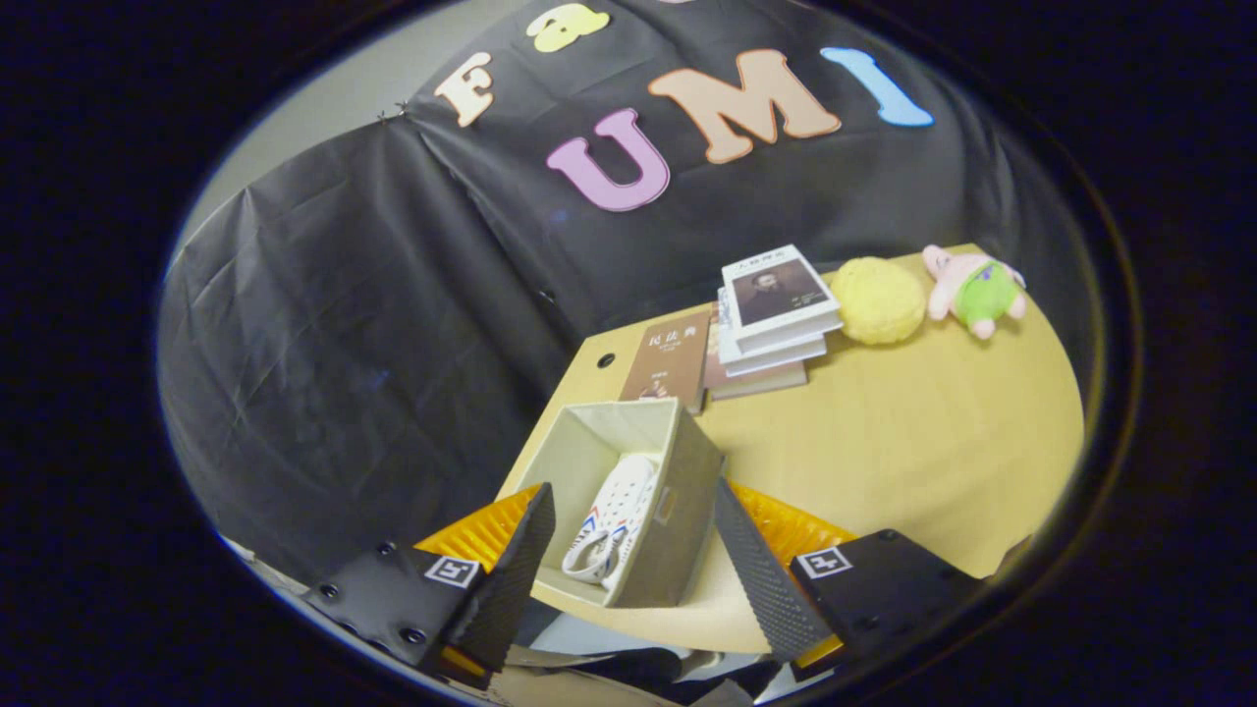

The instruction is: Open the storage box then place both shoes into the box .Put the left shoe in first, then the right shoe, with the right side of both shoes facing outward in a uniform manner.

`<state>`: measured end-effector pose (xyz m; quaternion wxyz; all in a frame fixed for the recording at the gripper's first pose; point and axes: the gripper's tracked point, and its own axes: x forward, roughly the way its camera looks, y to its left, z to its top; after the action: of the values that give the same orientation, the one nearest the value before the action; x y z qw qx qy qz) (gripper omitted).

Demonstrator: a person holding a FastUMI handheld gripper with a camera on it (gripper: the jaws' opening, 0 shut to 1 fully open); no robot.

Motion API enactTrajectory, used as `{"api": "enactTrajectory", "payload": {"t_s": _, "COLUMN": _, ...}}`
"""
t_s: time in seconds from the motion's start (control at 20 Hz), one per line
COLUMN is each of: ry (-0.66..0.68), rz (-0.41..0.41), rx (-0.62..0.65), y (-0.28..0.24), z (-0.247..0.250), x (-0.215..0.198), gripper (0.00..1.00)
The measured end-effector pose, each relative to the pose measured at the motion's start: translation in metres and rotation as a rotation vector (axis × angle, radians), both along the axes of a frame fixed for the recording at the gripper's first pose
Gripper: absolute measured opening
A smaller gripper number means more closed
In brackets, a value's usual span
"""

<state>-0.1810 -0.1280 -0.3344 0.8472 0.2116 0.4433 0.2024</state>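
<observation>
I am holding my tool (628,570) above the near corner of the surface (913,462), tilted so that the whole scene is leaning to one side. Its two fingers (516,570) are standing wide apart, released, gripping nothing; the gap between them is framing the storage box (678,501). The box is sitting open at the surface's near corner, just ahead of the fingertips, and neither finger is touching it as far as I can tell.

Inside the box a white perforated shoe (614,525) is lying along the floor of the box, close to the wall on the side of my right finger, with a strap end and some red and blue marks showing at the end nearest me.

Beyond the box, a brown book (668,358) is lying flat beside a stack of books (776,314). Farther along the back of the surface a yellow fluffy ball (877,299) is resting just beside a pink plush toy (974,285) with green on it.
</observation>
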Motion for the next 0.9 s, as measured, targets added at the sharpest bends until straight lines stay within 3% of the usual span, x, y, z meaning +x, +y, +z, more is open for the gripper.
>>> {"api": "enactTrajectory", "payload": {"t_s": 0.3, "ry": -0.17, "rz": -0.086, "rx": -0.1, "y": -0.064, "z": 0.025, "x": 0.005, "gripper": 1.0}}
{"api": "enactTrajectory", "payload": {"t_s": 0.6, "ry": -0.437, "rz": -0.247, "rx": -0.235, "y": -0.129, "z": 0.062, "x": 0.024, "gripper": 1.0}}
{"api": "enactTrajectory", "payload": {"t_s": 0.9, "ry": -0.52, "rz": -0.312, "rx": -0.318, "y": -0.157, "z": 0.073, "x": 0.03, "gripper": 1.0}}
